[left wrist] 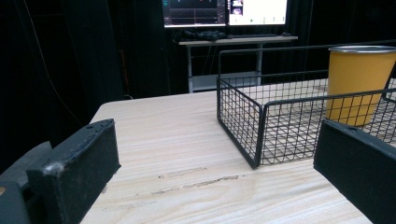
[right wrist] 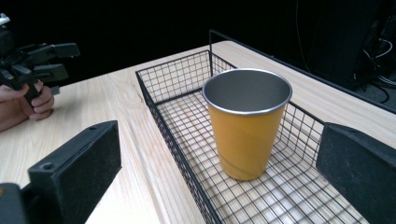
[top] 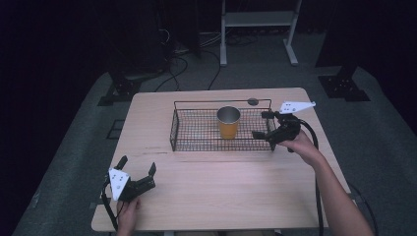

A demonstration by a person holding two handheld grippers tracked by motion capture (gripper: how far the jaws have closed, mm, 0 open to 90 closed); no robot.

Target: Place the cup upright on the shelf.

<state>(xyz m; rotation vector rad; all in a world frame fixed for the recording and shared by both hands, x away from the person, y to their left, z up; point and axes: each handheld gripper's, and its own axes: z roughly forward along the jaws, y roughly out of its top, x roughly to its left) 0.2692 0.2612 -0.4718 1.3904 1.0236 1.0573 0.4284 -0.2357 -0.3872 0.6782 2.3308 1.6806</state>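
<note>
Right gripper (top: 264,125) open at basket (top: 196,145), wood table (top: 221,191), dark rm

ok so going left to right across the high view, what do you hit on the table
left gripper near the front left corner → wire basket → yellow cup standing upright inside the basket → right gripper, open at the basket's right end
</note>
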